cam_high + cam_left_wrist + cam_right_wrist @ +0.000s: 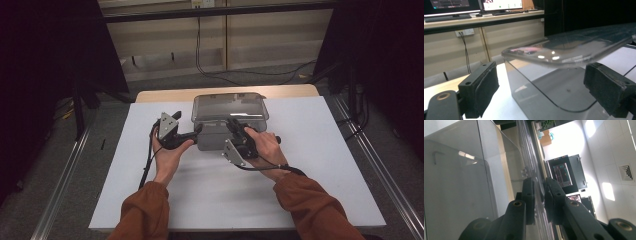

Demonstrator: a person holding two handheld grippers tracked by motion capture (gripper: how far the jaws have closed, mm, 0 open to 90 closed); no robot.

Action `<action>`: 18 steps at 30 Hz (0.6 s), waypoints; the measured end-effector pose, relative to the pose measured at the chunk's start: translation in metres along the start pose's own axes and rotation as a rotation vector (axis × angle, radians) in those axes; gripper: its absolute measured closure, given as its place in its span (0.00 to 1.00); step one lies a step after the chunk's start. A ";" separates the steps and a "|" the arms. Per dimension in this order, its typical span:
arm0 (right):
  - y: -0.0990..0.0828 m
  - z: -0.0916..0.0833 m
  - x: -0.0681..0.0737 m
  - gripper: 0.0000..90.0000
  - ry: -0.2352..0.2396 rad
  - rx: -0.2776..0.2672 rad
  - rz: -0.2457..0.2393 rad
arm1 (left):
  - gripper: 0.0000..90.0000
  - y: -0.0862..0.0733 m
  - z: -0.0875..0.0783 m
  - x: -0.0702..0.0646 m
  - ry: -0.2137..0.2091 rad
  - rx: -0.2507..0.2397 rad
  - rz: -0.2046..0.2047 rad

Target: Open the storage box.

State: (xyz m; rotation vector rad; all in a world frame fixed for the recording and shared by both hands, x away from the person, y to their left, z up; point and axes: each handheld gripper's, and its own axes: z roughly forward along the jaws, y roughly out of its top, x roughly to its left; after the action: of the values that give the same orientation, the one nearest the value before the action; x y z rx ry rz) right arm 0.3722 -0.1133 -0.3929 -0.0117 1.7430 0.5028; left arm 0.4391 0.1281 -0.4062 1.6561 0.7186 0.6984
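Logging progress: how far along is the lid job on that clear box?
Done: right gripper has its fingers clamped on the lid edge. In hand: left gripper, open, straddles the clear box corner below the lid. Left: whether the lid comes off or seats, I cannot tell.

Box: the clear box (220, 131) stood on the bench (310, 165), toward its far middle.
Lid: the lid (229, 106) lay over the box.
Left tool: the left tool (196, 131) sat at the box's left side.
Right tool: the right tool (232, 123) met the lid's near rim, right of the left tool.
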 end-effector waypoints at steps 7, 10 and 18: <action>-0.002 0.000 -0.001 0.86 0.007 -0.007 0.010 | 0.25 0.003 0.001 -0.003 -0.009 0.011 0.034; -0.004 0.000 -0.004 0.81 0.023 -0.017 0.057 | 0.26 0.004 0.002 -0.003 0.000 0.007 0.063; -0.017 0.000 -0.017 0.63 0.070 -0.048 0.259 | 0.31 0.005 0.002 -0.002 0.000 0.004 0.075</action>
State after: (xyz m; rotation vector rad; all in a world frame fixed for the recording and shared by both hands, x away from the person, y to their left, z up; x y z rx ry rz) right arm 0.3811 -0.1327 -0.3820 0.1658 1.8102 0.7409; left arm 0.4394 0.1242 -0.4017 1.6938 0.6615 0.7502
